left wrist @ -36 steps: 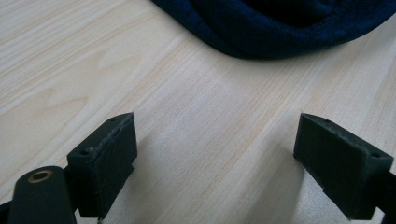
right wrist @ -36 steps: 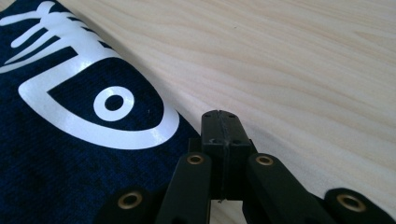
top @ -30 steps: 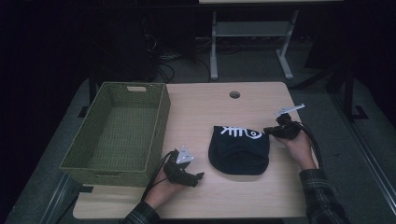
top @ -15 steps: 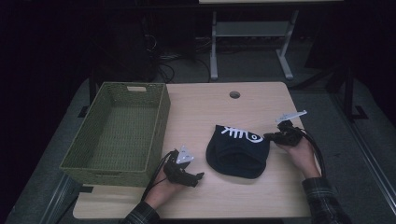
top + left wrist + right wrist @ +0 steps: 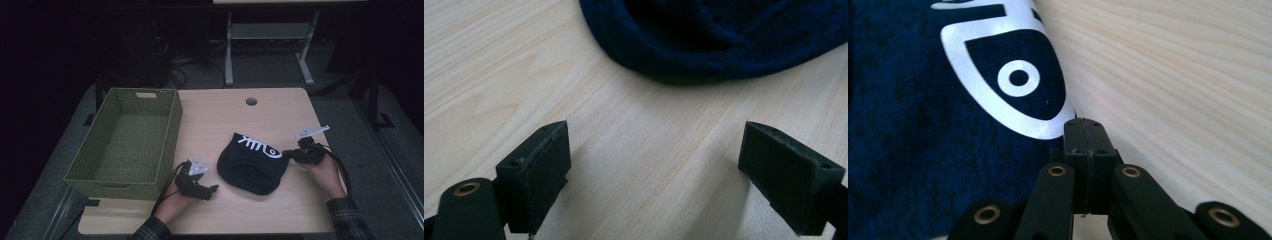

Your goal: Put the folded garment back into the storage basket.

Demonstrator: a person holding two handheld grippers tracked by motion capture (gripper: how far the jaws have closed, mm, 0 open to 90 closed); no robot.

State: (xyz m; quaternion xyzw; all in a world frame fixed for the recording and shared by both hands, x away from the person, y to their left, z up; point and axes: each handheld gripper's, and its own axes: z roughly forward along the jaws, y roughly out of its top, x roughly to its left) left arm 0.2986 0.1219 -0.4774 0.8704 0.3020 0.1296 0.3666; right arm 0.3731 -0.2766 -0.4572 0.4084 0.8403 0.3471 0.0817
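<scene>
At table's right, right gripper (image 5: 1083,125) stays pressed together at the shifted beanie's (image 5: 252,162) edge; left gripper (image 5: 654,170) gapes apart.

A dark navy knitted hat (image 5: 252,164), printed with a white fish-skeleton design (image 5: 1013,75), is laid flat and rumpled on the wooden surface (image 5: 240,120), right of the green woven basket (image 5: 127,145).

Left gripper (image 5: 654,175) jaws wide apart; right gripper (image 5: 1084,131) jaws closed

Dark lab: bare table (image 5: 280,115), floor cables (image 5: 185,67), metal stand (image 5: 267,37).
</scene>
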